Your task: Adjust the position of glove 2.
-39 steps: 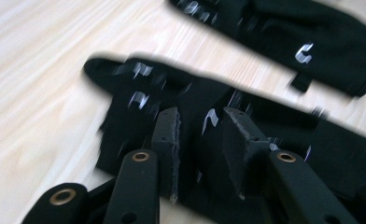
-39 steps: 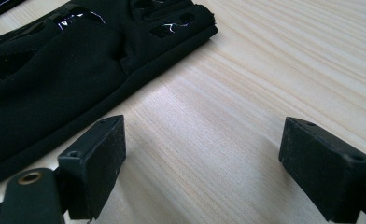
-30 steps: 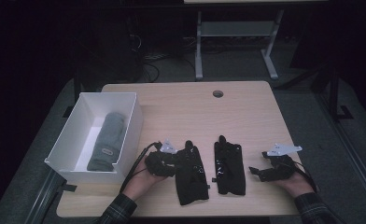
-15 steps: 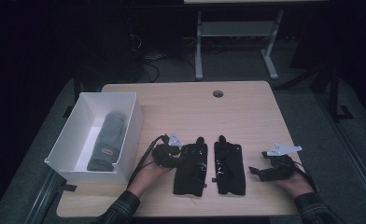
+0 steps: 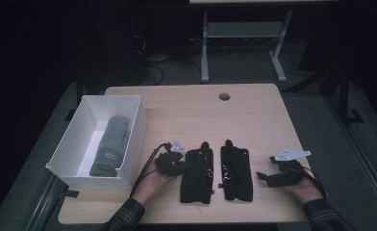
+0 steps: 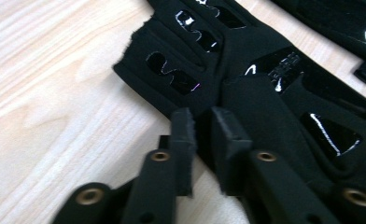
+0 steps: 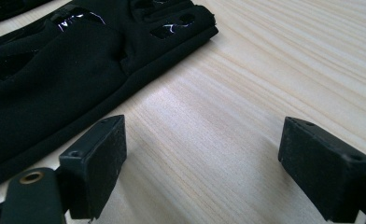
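Your left gripper (image 6: 200, 122) has just been closing and now pinches the left black glove's (image 5: 196, 175) edge; your right gripper (image 7: 202, 161) rests wide open beside the right black glove (image 5: 236, 172).

Just ahead of the left gripper (image 6: 200, 122), with its matt black, slightly rough pads, lies a matt black cloth glove (image 6: 265, 88) with glossy printed patches, on a pale, smooth wood-grain surface (image 6: 55, 93) with a soft sheen.
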Motion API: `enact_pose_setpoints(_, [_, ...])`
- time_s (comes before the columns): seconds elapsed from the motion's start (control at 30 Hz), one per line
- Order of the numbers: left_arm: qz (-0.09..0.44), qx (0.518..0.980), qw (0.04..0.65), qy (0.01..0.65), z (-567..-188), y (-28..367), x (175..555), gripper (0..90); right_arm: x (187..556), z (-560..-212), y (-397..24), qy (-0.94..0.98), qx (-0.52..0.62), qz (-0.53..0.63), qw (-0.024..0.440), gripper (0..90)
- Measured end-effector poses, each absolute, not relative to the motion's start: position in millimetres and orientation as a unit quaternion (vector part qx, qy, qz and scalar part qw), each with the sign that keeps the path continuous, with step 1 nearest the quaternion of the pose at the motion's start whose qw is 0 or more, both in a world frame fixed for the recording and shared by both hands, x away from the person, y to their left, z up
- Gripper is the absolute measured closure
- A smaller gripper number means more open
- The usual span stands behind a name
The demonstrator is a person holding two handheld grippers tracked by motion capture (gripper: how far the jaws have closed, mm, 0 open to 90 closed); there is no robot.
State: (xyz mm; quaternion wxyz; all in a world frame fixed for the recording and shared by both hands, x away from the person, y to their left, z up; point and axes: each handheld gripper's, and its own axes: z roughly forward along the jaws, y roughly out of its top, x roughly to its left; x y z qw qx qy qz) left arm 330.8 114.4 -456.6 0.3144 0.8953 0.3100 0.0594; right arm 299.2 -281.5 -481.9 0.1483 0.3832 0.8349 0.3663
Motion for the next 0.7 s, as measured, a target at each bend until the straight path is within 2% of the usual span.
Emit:
enact_pose_setpoints(0.07, [0.057, 0.896, 0.315, 0.309, -456, 114, 332, 86.5, 299, -482, -281, 0.836, 0.382, 0.367, 0.147, 17.2])
enact_pose_setpoints(0.13, [0.049, 0.894, 0.316, 0.313, -456, 115, 335, 87.8, 298, -480, -280, 0.838, 0.378, 0.366, 0.144, 24.6])
enact_pose_setpoints(0.27, [0.028, 0.882, 0.333, 0.332, -452, 118, 342, 88.6, 297, -475, -279, 0.842, 0.369, 0.373, 0.127, 49.6])
enact_pose_setpoints(0.37, [0.026, 0.871, 0.359, 0.335, -443, 120, 344, 88.8, 298, -470, -277, 0.844, 0.361, 0.38, 0.114, 73.9])
enact_pose_setpoints(0.43, [0.03, 0.865, 0.37, 0.336, -438, 120, 345, 88.9, 299, -468, -272, 0.847, 0.35, 0.385, 0.111, 83.7])
enact_pose_setpoints(0.53, [0.027, 0.862, 0.376, 0.339, -435, 120, 350, 89.0, 302, -467, -261, 0.854, 0.337, 0.381, 0.106, 89.4])
enact_pose_setpoints(0.7, [0.029, 0.849, 0.395, 0.35, -429, 121, 359, 89.0, 304, -470, -247, 0.868, 0.322, 0.368, 0.09, 90.0])
